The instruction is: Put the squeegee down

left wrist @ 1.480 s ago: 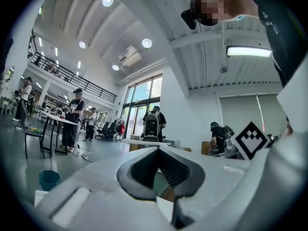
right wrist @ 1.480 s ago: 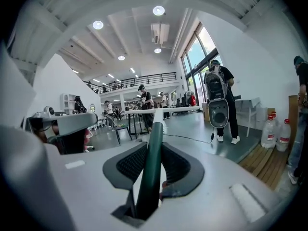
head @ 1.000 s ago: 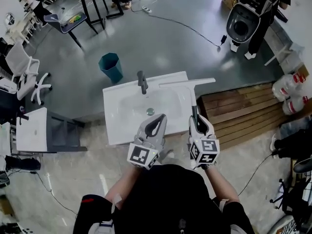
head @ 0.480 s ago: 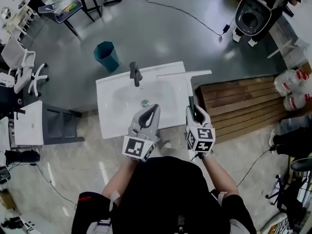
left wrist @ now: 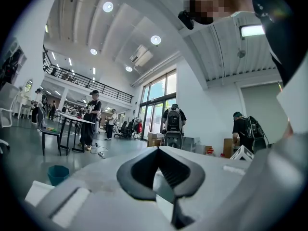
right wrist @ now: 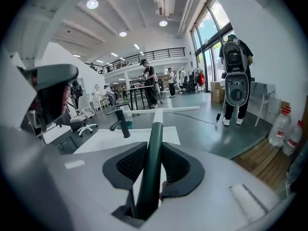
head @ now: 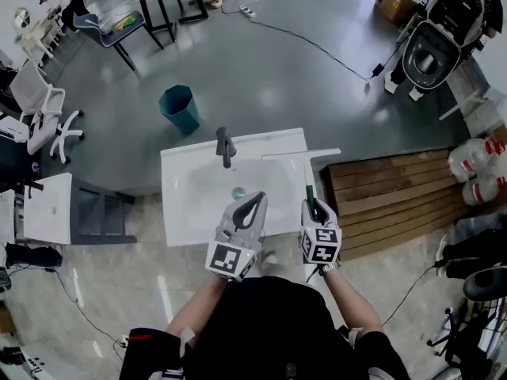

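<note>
Squeegee (head: 306, 169) had not yet been put down: the right gripper (head: 315, 208) held it by its dark green handle, jaws clenched on either side of the round shaft, as the right gripper view showed plainly (right wrist: 151, 162). It reached forward along the right side of the white sink (head: 190, 212), its long thin crossbar lying over the sink's far right corner. Whether the bar touched the rim could not be told from above. Lowering it to rest and letting go appeared to be all that was left.

The tool was T-shaped, with a smooth, matt handle passing into a pale stem and a straight, narrow white blade. The sink looked like glossy moulded ceramic, a shallow rectangular bowl with a dark upright faucet (head: 225, 145) at the back. The left gripper (head: 255, 200) hung over the sink's near edge with its ribbed black jaws closed together on nothing
</note>
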